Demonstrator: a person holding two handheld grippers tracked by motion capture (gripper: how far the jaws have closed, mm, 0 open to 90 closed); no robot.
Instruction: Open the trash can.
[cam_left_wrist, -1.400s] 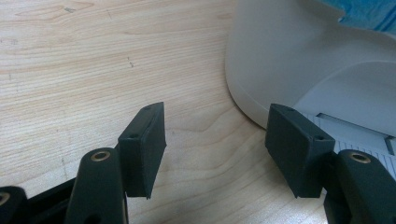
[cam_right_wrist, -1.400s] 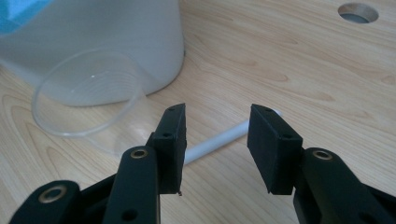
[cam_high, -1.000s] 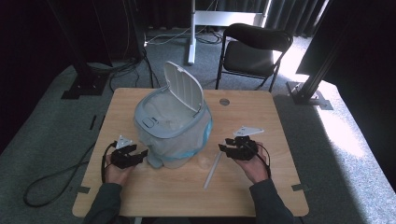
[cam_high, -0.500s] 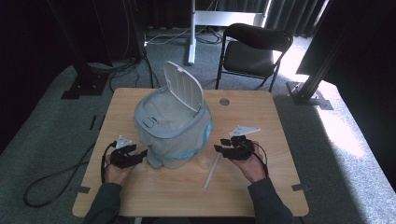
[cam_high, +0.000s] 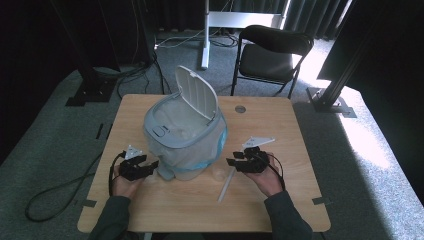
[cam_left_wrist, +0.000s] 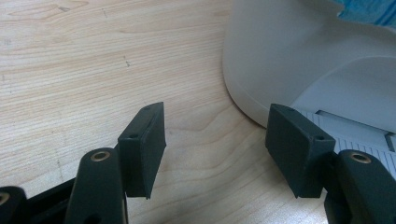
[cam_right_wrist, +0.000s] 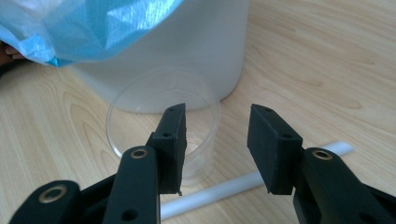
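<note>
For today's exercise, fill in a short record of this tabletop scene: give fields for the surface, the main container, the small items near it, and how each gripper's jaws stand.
Surface: wooden table
Main container: grey waste bin, lid raised, blue liner bag over the rim
Small items: clear plastic cup beside the bin's base; white tube lying flat on the table
Left gripper: jaws open, nothing between them, close to the bin's base
Right gripper: jaws open, pointing at the cup, not gripping it
</note>
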